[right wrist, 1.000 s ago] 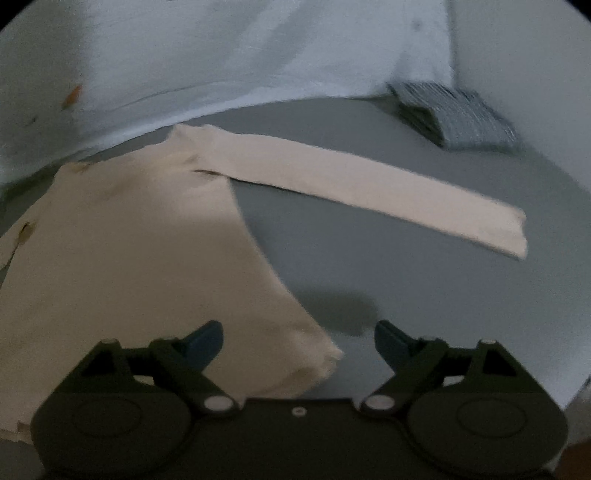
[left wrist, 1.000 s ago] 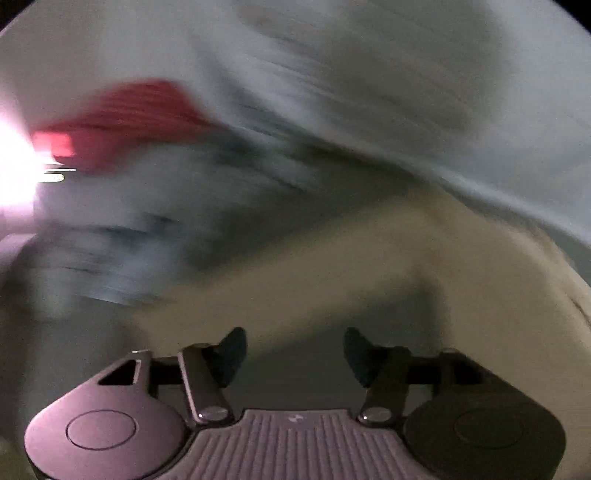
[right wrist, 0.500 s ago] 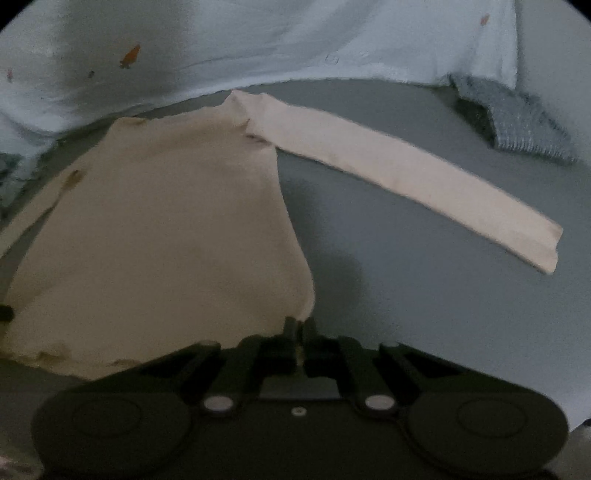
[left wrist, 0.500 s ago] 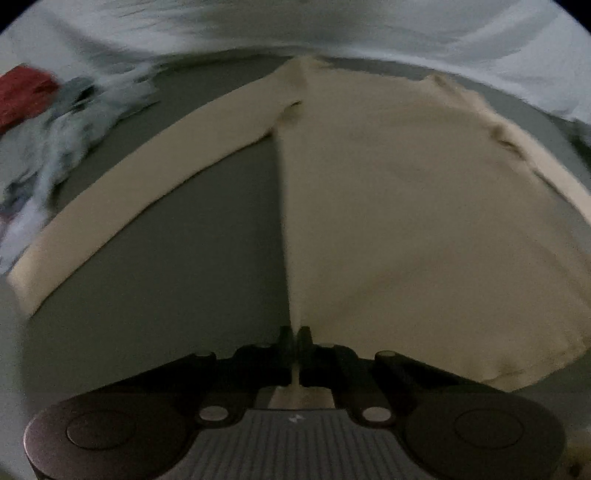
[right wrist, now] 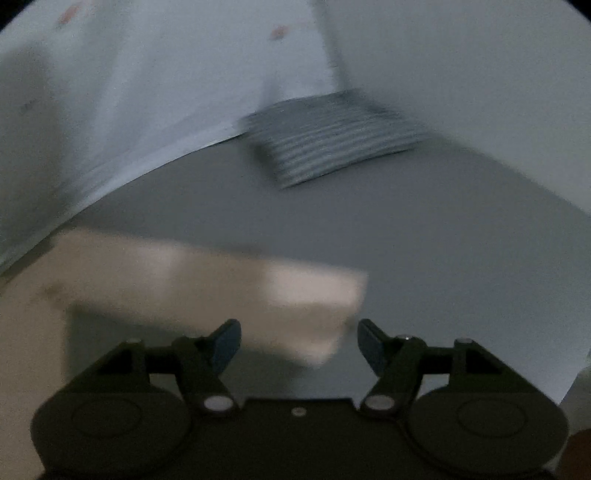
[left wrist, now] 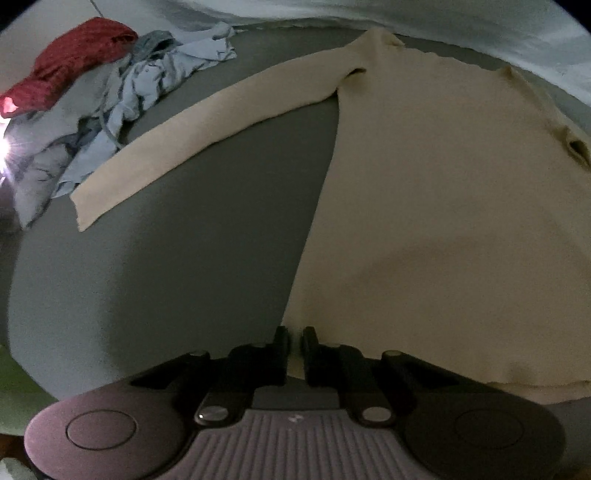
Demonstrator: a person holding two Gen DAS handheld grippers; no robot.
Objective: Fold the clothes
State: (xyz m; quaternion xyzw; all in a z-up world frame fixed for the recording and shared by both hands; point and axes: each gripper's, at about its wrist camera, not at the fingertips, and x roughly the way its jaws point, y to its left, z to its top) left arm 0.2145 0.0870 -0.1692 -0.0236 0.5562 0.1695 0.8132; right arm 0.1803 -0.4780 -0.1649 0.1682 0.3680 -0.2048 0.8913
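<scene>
A cream long-sleeved top (left wrist: 436,206) is lying flat on a grey surface (left wrist: 177,258), possibly a bed, with a pale blue sheet (left wrist: 480,26) bunched along its far edge. In the left wrist view, one sleeve (left wrist: 207,136) is stretching out flat to the left, its cuff ending just beside a heap of light blue and grey clothes (left wrist: 122,107) with a red garment (left wrist: 70,62) lying on top.

The left hand-held gripper (left wrist: 294,343) is sitting at the lower left corner of the top's hem. Its jaws are nearly together and are just starting to part, with a sliver of the cream cloth showing in the narrow gap between them; whether the pads are pressing on the fabric is hard to tell.

The right wrist view is blurred. The right hand-held gripper (right wrist: 300,341) is opening, its blue-padded jaws standing wide apart. The end of the top's other sleeve (right wrist: 236,295) is lying in front of and partly between the fingers, with neither pad touching it. Beyond it, a folded grey striped garment (right wrist: 332,136) is resting at the far edge of the surface, beside the pale sheet (right wrist: 147,92).
</scene>
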